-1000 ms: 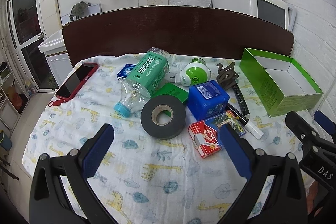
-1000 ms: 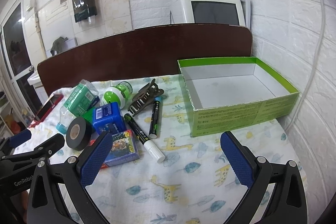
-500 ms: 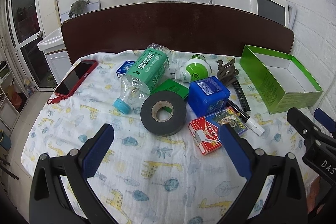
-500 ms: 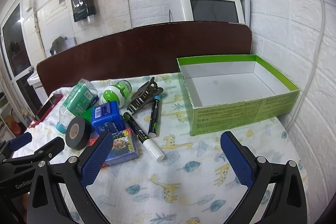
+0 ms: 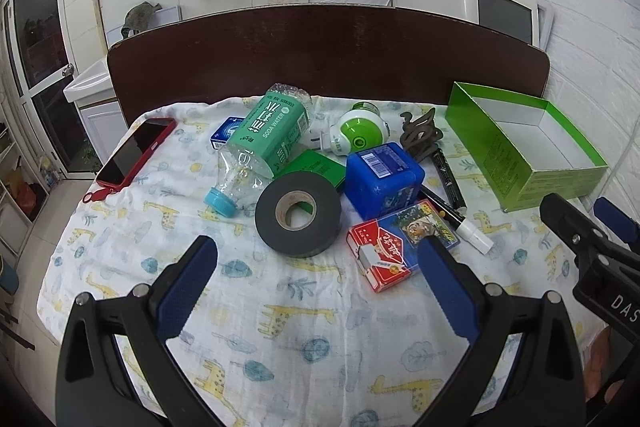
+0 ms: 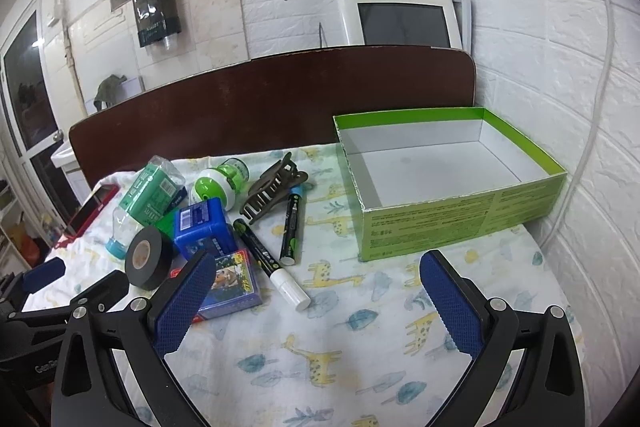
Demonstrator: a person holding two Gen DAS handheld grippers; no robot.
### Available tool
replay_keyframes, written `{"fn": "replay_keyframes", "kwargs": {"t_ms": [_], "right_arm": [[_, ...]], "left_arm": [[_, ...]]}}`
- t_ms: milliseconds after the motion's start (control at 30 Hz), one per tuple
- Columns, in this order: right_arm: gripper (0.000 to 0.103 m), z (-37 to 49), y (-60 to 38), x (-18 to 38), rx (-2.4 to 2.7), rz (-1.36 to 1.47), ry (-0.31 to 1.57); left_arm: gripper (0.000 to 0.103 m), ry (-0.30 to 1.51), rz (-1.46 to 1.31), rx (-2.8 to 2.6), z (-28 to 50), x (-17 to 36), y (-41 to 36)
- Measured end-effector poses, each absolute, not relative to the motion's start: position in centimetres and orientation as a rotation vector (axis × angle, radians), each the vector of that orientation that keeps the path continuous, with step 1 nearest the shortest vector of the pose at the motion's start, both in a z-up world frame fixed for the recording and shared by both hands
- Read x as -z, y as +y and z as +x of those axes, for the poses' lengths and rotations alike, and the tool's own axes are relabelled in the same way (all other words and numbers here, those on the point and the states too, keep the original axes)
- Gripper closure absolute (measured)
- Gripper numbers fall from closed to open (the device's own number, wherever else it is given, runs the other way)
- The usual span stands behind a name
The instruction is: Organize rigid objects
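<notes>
Both grippers, left and right, jaws wide apart, nothing grabbed. Tape roll, blue box clustered left; green box far right.

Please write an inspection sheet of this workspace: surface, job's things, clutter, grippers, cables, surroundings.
Surface: table under a giraffe-print cloth, wrinkled.
Job's things: green box at the right, open, nothing inside. Loose beside it: tape roll, bottle lying down, blue tin, card packs, two markers, hair clip, green-white plug-in device, small blue box, flat green box partly under the tape.
Clutter: red phone at the left edge.
Grippers: left gripper open, holding nothing; right gripper open, holding nothing.
Cables: thin white tube on the right wall.
Surroundings: dark headboard, white appliance, brick wall, door at left.
</notes>
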State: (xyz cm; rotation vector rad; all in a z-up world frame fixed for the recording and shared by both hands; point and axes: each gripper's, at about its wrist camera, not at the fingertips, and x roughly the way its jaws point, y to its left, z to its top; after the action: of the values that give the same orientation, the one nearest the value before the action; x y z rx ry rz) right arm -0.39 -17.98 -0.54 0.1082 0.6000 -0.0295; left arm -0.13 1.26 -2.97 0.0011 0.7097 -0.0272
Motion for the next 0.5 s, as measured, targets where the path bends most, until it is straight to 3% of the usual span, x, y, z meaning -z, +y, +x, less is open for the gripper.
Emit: {"fn": "replay_keyframes", "kwargs": {"t_ms": [500], "right_arm": [[0.001,-0.34,-17.65,0.50,0.005,0.106,0.598]], "left_arm": [[0.005,0.709,-0.003,0.033,-0.19,2.91,1.25]]}}
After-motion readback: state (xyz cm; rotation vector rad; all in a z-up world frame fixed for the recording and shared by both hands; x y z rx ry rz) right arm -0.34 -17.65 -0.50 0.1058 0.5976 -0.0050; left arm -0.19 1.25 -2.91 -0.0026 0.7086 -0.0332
